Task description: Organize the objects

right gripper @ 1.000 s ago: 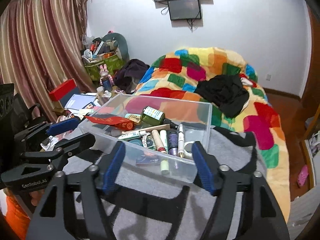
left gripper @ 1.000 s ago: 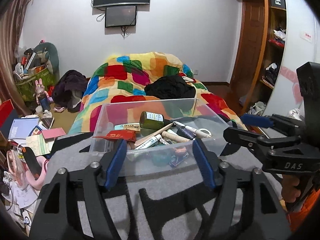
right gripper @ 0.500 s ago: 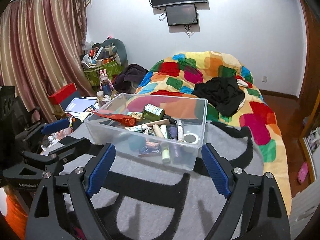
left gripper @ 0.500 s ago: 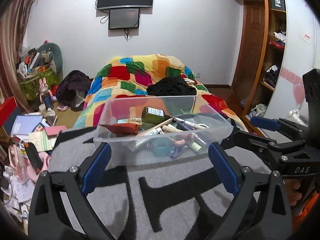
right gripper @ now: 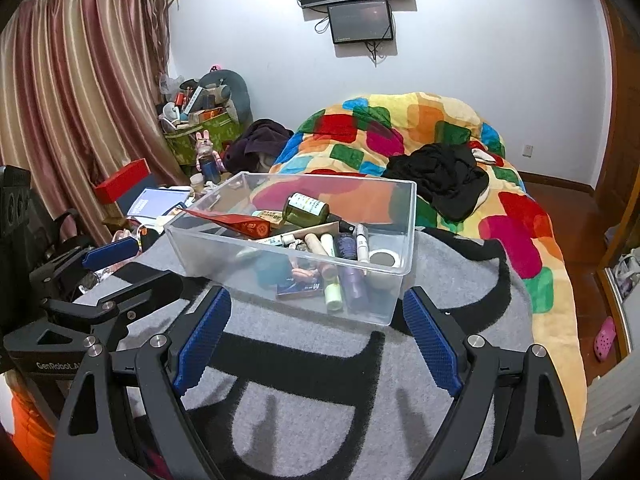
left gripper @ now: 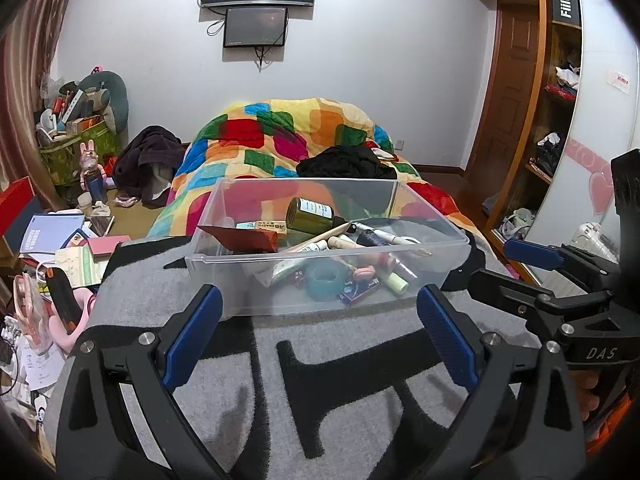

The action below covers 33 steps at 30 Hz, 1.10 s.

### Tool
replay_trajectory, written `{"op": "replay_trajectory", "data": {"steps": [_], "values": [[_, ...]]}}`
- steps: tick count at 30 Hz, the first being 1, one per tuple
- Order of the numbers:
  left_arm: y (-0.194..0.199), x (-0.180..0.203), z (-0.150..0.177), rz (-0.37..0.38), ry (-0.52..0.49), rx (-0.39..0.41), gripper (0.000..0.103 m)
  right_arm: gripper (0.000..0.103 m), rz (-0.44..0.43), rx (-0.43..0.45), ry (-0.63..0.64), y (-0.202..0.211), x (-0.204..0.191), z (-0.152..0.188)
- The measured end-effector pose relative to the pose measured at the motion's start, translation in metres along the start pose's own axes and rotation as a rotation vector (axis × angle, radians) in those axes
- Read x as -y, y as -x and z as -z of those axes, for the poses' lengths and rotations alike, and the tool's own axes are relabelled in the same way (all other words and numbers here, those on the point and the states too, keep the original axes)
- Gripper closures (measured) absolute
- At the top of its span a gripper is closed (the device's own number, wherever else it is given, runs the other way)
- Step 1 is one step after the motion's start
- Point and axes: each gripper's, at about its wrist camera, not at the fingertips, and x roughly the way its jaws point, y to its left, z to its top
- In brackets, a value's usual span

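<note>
- Clear plastic bin (left gripper: pixel 320 280) sits on the grey-and-black blanket (left gripper: pixel 360 380) at the bed's foot end, holding a green bottle (left gripper: pixel 310 216), tape roll (left gripper: pixel 323 280) and tubes.
- My left tool (left gripper: pixel 318 334) has just spread wide, nothing between its jaws.
- My right tool (right gripper: pixel 316 336) likewise has just opened, released, just short of the bin's near wall.

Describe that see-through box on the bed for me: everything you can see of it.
The clear plastic bin is a shallow, lidless rectangle with a flared rim. It sits upright on a grey and black blanket, ahead of both open grippers, touched by neither. Inside lies a loose jumble: a green bottle on its side, a red packet, a teal tape roll, pens and tubes.
</note>
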Motion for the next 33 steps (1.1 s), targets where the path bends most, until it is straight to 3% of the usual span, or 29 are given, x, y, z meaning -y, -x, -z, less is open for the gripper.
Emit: {"op": "replay_trajectory", "data": {"steps": [33], "values": [[0.0048, -0.0014, -0.0011, 0.015, 0.017, 0.011, 0.004, 0.017, -0.004, -0.004, 0.0, 0.0016, -0.0029, 0.0022]]}}
